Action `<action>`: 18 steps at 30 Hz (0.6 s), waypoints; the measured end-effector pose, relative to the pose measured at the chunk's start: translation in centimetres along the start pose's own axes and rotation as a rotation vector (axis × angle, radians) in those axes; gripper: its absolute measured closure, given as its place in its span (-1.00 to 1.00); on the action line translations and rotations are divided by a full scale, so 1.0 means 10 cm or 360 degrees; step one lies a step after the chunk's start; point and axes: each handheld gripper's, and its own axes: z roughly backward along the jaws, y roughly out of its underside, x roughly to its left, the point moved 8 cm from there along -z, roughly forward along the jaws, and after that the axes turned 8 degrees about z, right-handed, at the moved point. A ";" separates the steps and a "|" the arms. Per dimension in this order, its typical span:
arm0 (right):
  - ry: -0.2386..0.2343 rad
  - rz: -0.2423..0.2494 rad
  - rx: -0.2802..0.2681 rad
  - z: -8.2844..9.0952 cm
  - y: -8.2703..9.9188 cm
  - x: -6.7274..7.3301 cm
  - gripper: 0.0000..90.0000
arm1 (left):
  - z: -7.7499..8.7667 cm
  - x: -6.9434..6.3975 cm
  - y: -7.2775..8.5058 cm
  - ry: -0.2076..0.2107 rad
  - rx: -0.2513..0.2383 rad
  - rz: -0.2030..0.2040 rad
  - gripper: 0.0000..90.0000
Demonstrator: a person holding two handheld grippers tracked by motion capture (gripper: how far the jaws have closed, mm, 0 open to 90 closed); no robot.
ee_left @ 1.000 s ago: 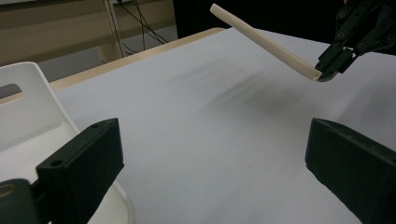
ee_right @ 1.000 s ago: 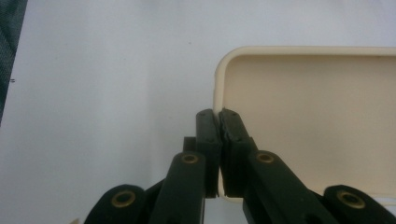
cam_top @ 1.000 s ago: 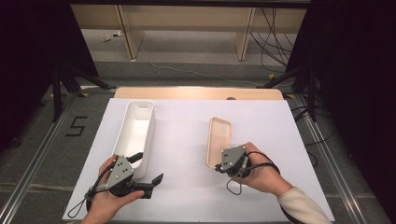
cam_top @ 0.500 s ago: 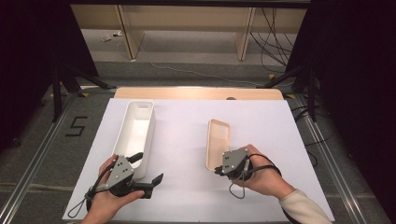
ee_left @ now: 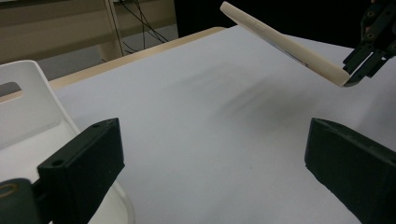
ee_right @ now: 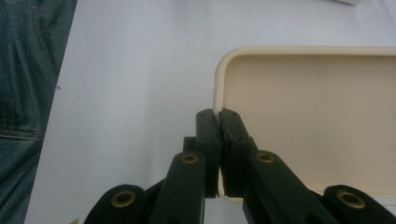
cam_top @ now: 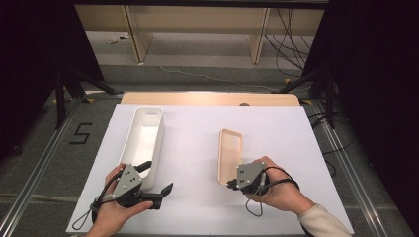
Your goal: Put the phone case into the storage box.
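A long white bin [cam_top: 129, 143] lies lengthwise on the left of the white table [cam_top: 286, 138]. My left gripper [cam_top: 155, 177] stands open at the bin's near end, one jaw over the bin [ee_left: 28, 116] and the other over bare table; nothing is between its jaws [ee_left: 210, 163]. My right gripper [cam_top: 231, 183] is shut on the near rim of a flat beige lid [cam_top: 230, 155]. In the right gripper view the fingertips [ee_right: 219, 119] pinch the raised rim of the lid [ee_right: 317, 116]. The lid [ee_left: 280, 44] hangs tilted above the table, its far end higher, held by the right gripper [ee_left: 364, 60].
A wooden strip [cam_top: 207, 98] borders the table's far edge. Beyond it are wooden furniture legs and loose cables [cam_top: 291, 34] on the floor. A floor mark reading 5 [cam_top: 81, 133] sits left of the table, with black stands at both sides.
The right hand and the beige lid have drifted slightly toward the table's front edge. The left gripper has stayed where it was, still open.
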 end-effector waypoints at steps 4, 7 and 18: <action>0.0004 0.0007 -0.0006 0.01 0.00 0.02 0.96 | -0.02 0.00 -0.05 0.0002 0.0007 0.0003 -0.91; 0.0003 0.0002 -0.0002 0.02 0.00 0.04 0.96 | -0.05 -0.01 -0.06 0.0013 0.0022 0.0012 -0.91; -0.0003 0.0005 -0.0022 0.03 -0.01 0.09 0.96 | -0.31 -0.10 -0.27 0.0069 0.0067 -0.0025 -0.90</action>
